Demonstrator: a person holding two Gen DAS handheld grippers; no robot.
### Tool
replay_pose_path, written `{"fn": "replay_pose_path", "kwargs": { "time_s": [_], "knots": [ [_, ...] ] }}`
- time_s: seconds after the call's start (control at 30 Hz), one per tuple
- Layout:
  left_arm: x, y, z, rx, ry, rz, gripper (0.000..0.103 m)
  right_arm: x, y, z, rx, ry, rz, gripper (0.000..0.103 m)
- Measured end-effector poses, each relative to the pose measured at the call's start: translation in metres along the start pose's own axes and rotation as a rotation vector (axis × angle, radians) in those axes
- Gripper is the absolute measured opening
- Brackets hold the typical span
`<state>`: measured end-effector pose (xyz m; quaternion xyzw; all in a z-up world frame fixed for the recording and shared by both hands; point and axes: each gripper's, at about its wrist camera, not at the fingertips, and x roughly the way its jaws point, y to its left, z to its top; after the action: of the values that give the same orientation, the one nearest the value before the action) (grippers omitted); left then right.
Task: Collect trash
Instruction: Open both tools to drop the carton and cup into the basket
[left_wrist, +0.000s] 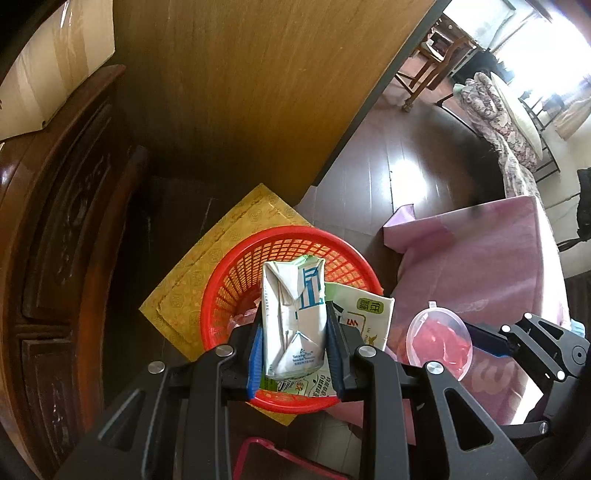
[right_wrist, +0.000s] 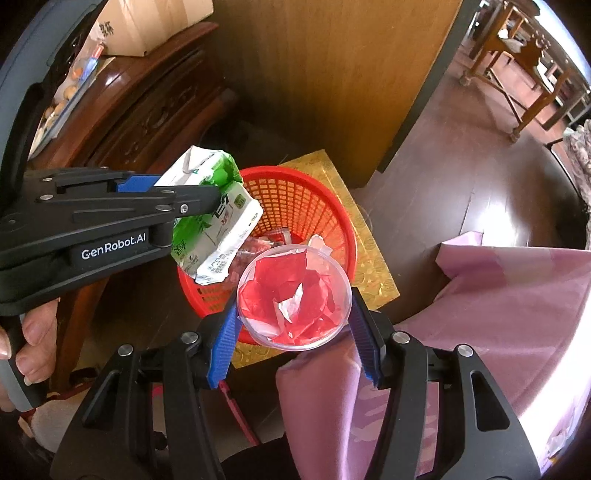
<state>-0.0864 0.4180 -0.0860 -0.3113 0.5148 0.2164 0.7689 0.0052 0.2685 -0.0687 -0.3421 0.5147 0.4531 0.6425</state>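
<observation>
Red plastic mesh basket (left_wrist: 295, 251) sits on a flat yellow patterned cardboard sheet (left_wrist: 207, 266) on the dark wood floor, right below both your grippers. Your left gripper (left_wrist: 293, 354) is clamped on a flattened white-and-green drink carton (left_wrist: 291, 314), blue pads (left_wrist: 255, 354) pressing both of its sides; the carton hangs over the basket opening. A 2nd flattened carton, white and green (left_wrist: 364, 310), leans on the basket's right rim. Your right gripper (right_wrist: 295, 332) grips a clear round plastic cup (right_wrist: 293, 295) stuffed with crumpled red-and-white wrapper (right_wrist: 284, 295), jaws closed on the cup's sides, cup held above the basket's near edge (mouth facing the camera). Some scraps already lie at the basket bottom, too small to tell what they are. Pink cloth-covered surface (right_wrist: 498, 295) just right of the basket; carved dark wood cabinet (left_wrist: 66, 221) to the left, with a brown cardboard box (left_wrist: 55, 55) on top. Your left hand (right_wrist: 33, 339) shows on the handle.
</observation>
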Motion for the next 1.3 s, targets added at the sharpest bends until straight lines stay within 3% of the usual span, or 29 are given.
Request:
{"fn": "replay_pose_path", "kwargs": {
  "time_s": [0.33, 0.47, 0.93, 0.97, 1.0, 1.07, 1.3],
  "knots": [
    [0.009, 0.009, 0.0, -0.039, 0.022, 0.027, 0.03, 0.018, 0.01, 0.006, -0.035, 0.031, -0.002, 0.056],
    [0.005, 0.008, 0.001, -0.033, 0.006, 0.042, 0.039, 0.02, 0.008, 0.005, -0.02, 0.032, 0.005, 0.057],
    [-0.006, 0.007, 0.001, -0.039, -0.012, 0.049, 0.039, 0.014, 0.003, 0.002, 0.014, 0.008, 0.024, 0.057],
    [-0.007, 0.007, 0.001, -0.043, -0.013, 0.051, 0.039, 0.014, 0.003, 0.003, 0.012, 0.006, 0.019, 0.059],
    [-0.007, 0.008, 0.001, -0.045, -0.014, 0.051, 0.039, 0.013, 0.004, 0.003, 0.009, -0.004, 0.014, 0.069],
    [-0.008, 0.009, 0.001, -0.046, -0.015, 0.054, 0.041, 0.008, 0.005, 0.002, 0.001, -0.04, 0.003, 0.081],
    [-0.012, 0.005, -0.001, -0.036, -0.015, 0.057, 0.042, -0.003, 0.003, -0.001, -0.001, -0.054, -0.001, 0.081]
  ]
}}
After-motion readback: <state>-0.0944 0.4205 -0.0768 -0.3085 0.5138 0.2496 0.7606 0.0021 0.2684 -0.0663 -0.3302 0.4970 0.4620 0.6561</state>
